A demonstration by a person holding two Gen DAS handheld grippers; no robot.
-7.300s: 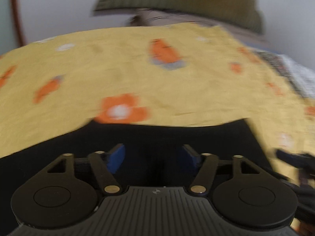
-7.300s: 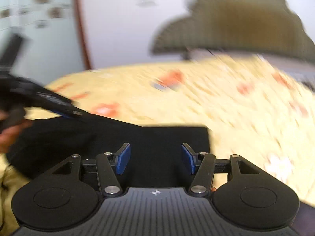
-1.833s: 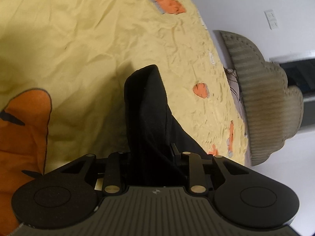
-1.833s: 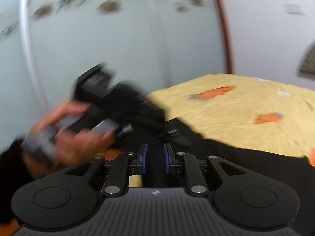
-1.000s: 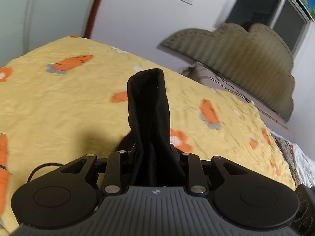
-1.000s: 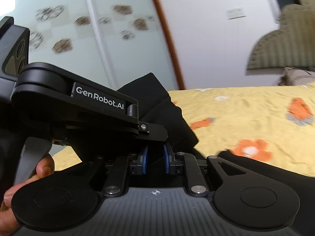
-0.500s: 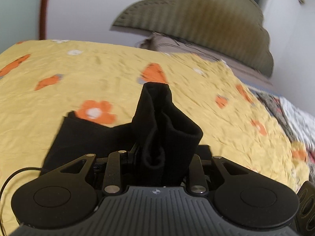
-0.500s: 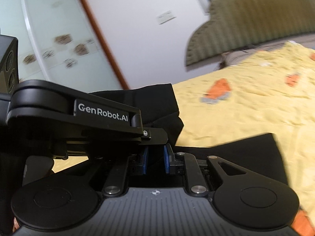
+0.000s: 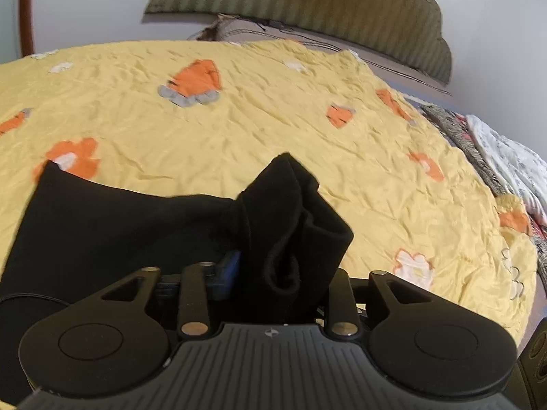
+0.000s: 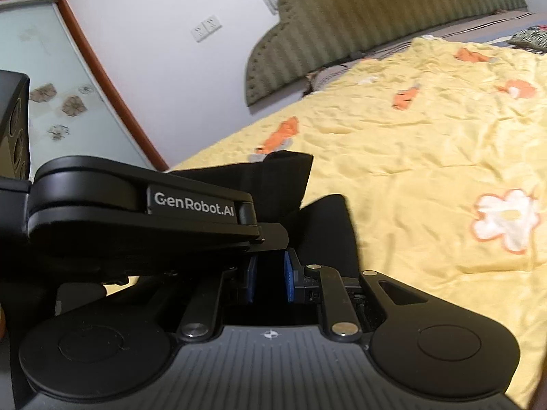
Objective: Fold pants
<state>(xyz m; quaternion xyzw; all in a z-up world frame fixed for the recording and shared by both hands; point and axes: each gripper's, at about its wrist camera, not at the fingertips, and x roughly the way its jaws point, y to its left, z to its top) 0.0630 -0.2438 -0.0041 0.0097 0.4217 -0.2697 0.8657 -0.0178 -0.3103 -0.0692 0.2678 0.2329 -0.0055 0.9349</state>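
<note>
Left wrist view first: right up close is the left hand-held gripper (image 9: 273, 273), and a bunched fold of the black pants (image 9: 294, 225) stands up between its fingers. One blue pad (image 9: 229, 266) shows bare on the left side with a bit of a gap to the cloth, so the jaws have just been opening and aren't pressing on the fabric now, though the pants sit between them. Only marking I can make out on the body is a small star-like logo, no text. Past the fingers, the rest of the pants lies flat on the yellow bedspread (image 9: 239, 130), spreading off to the left, its far corner touching an orange flower print. Farther back there's a ribbed olive headboard (image 9: 307, 7) against a white wall, and some patterned bedding (image 9: 506, 157) at the right edge of the bed.

Right wrist view: the right hand-held gripper (image 10: 269, 275) has its blue pads close together with black cloth between them, so it looks clamped on the pants (image 10: 324, 225). Just beyond and to the left, the left hand-held gripper (image 10: 136, 212) crosses the picture, and you can read "GenRobot.AI" in white on its side. A flap of pants sticks up behind it. Then bedspread (image 10: 410, 157), headboard (image 10: 342, 17), a wall socket plate (image 10: 205, 28) and a frosted sliding door (image 10: 61, 102) with flower decals.
</note>
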